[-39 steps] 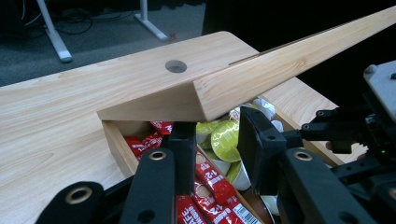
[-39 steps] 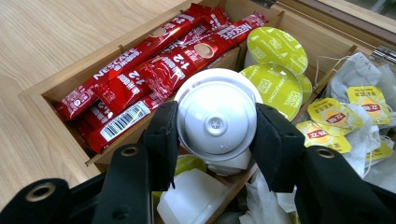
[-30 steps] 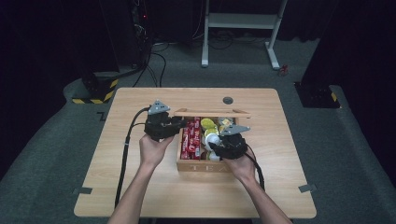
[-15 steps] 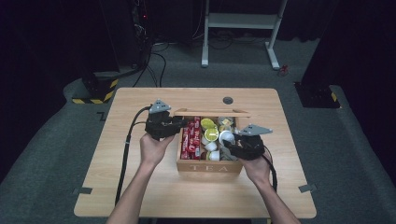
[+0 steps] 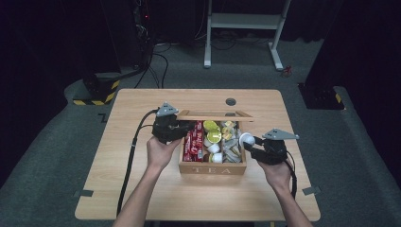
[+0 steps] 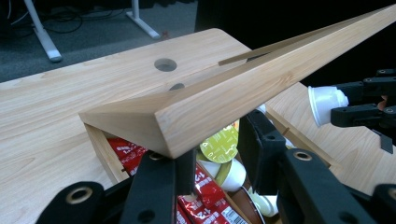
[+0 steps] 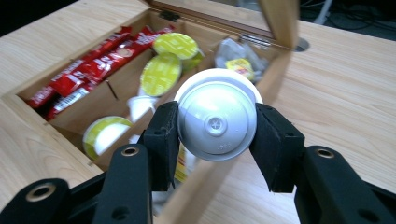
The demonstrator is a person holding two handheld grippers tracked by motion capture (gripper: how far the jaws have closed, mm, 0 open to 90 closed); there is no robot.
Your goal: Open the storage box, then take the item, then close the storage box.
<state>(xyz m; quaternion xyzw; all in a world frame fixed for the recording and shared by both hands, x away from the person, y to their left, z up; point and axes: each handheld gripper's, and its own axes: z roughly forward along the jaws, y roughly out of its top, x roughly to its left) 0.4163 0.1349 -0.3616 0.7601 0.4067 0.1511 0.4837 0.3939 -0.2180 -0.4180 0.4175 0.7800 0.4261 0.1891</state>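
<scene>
Since a sec ago the right gripper (image 5: 249,142) has swung out w/ a white pod (image 7: 216,120), now clear of the tea box (image 5: 212,168), past its right wall: pick looks done. Pod sits pinched btwn half-closed jaws, dome facing cam. Beyond, left gripper (image 5: 185,126) is clamped on the lid (image 6: 243,88), propping it open.

"TEA" on wooden box (image 5: 212,169) front

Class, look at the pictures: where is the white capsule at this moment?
In the high view the white capsule is clamped in the right gripper, just outside the right wall of the tea box.
</scene>
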